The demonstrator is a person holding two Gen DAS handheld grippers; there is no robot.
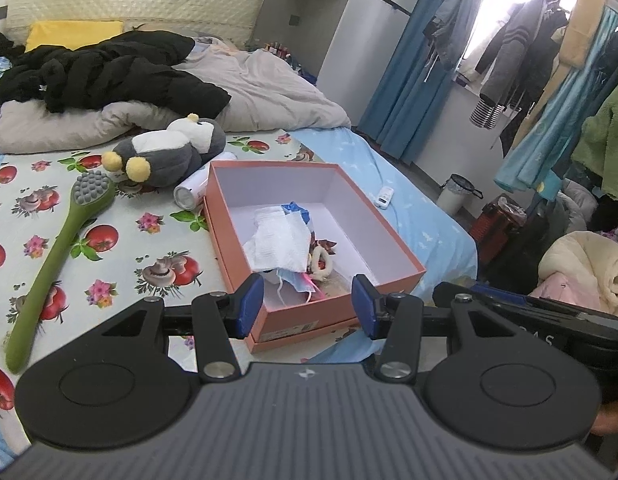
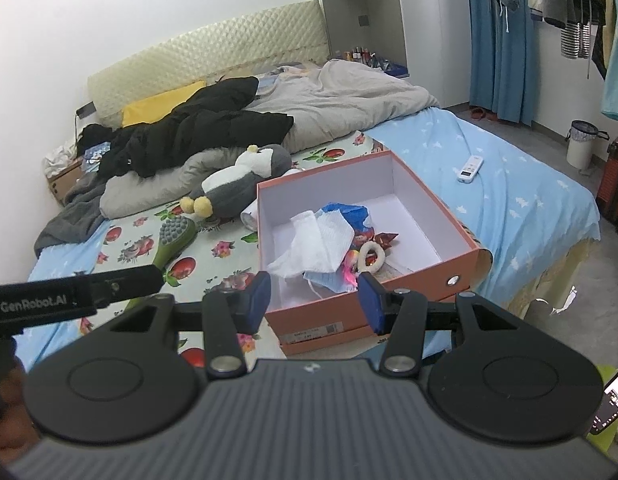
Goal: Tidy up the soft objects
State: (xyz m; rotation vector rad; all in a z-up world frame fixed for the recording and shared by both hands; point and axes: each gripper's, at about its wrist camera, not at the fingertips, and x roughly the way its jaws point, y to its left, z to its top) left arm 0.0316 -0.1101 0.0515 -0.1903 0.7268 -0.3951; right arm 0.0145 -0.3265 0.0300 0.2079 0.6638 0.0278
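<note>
Both claws hang over the near edge of the bed, each with its blue pads parted and nothing between them — released, gripping nothing. The left claw (image 1: 307, 306) points at the near wall of the pink box (image 1: 393, 240), which lies just ahead of its fingertips on the bed sheet (image 1: 157, 240). The right claw (image 2: 315, 304) faces the same box (image 2: 461, 258) from a little further right, its pads also short of the near wall.

Inside the box, just beyond both claws, lies a heap of soft things: a white cloth (image 1: 283, 238) on top, a blue face mask (image 1: 299, 282) under its near edge, and a cream hair tie (image 1: 321, 260) to the right of the cloth.

Ahead and left of the left claw, outside the box, a grey-and-white plush penguin (image 1: 169, 150) lies on the sheet. A green brush (image 1: 61, 248) lies nearer, its head close to the penguin's yellow feet. A white bottle (image 1: 193, 192) lies between penguin and box. Beyond the box to the right sits a white remote (image 2: 471, 168).
</note>
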